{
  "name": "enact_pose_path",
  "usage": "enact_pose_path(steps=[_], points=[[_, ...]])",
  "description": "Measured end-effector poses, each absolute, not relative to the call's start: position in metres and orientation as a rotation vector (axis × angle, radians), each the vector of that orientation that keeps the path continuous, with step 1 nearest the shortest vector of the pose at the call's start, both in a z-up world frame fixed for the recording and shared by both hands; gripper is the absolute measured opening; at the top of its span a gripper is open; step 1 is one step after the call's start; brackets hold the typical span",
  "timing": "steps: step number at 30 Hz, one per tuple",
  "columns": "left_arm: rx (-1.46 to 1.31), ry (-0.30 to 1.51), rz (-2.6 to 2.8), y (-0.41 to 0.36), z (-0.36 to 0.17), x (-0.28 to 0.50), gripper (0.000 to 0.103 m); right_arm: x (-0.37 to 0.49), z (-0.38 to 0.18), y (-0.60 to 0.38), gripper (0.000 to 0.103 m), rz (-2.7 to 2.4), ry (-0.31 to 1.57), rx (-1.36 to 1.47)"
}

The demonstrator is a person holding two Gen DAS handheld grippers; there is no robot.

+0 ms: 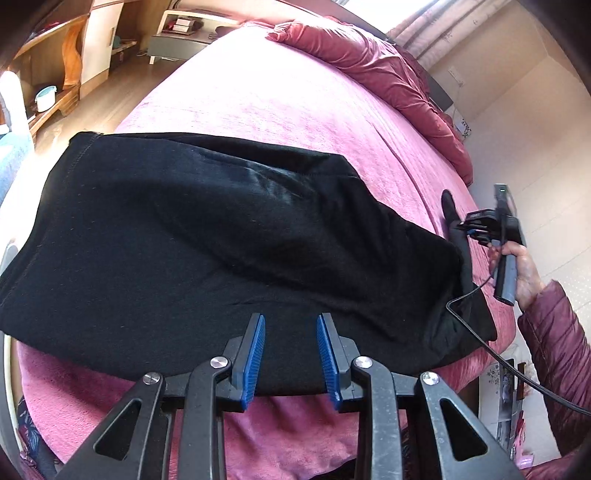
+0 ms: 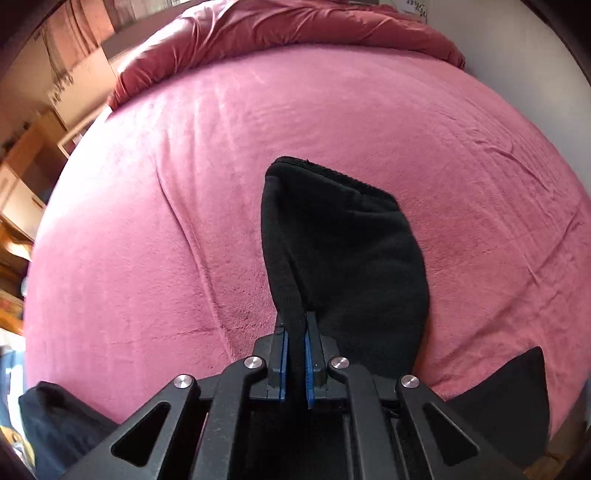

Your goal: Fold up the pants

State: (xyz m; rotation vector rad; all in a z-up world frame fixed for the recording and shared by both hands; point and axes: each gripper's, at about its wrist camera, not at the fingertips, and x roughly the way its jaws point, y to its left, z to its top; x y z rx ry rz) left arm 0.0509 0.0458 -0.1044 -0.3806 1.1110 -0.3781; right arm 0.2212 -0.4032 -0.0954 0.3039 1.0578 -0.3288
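Black pants [image 1: 207, 236] lie folded over across the near part of a pink bed [image 1: 280, 96]. My left gripper [image 1: 291, 325] is open and empty, its blue pads just above the near edge of the pants. My right gripper [image 2: 294, 325] is shut on a black strip of the pants [image 2: 340, 251], lifting that end off the bed; a flap of it stands up ahead of the fingers. In the left wrist view the right gripper [image 1: 471, 230] is at the far right end of the pants, held by a hand.
A crumpled red quilt [image 1: 373, 62] lies along the far edge of the bed, also seen in the right wrist view [image 2: 295, 29]. Wooden shelves [image 1: 55, 74] and a small table [image 1: 184, 33] stand beyond the bed. A black cable [image 1: 491, 350] hangs from the right gripper.
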Motion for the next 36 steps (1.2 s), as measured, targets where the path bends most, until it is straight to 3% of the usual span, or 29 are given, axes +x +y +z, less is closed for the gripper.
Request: enact_pose_path(steps=[5, 9, 17, 23, 29, 34, 36], points=[[-0.362, 1.115, -0.41, 0.03, -0.103, 0.054, 0.03, 0.123, -0.039, -0.449, 0.007, -0.268, 0.827, 0.526], [-0.351, 1.122, -0.434, 0.016, -0.104, 0.054, 0.03, 0.039, -0.027, -0.485, 0.007, -0.268, 0.707, 0.709], [-0.316, 1.144, -0.465, -0.007, -0.105, 0.051, 0.03, -0.076, -0.119, -0.532, 0.006, -0.413, 0.694, 0.984], [-0.295, 1.163, -0.464, -0.016, -0.107, 0.05, 0.03, -0.102, -0.178, -0.532, 0.011, -0.422, 0.724, 1.08], [-0.283, 1.183, -0.456, -0.02, -0.113, 0.05, 0.031, -0.113, -0.149, -0.552, 0.021, -0.465, 0.682, 1.063], [-0.267, 1.192, -0.472, -0.03, -0.116, 0.05, 0.031, -0.112, -0.13, -0.577, 0.021, -0.54, 0.688, 1.049], [-0.264, 1.195, -0.474, -0.033, -0.118, 0.051, 0.031, -0.109, -0.125, -0.581, 0.005, -0.558, 0.714, 1.025]])
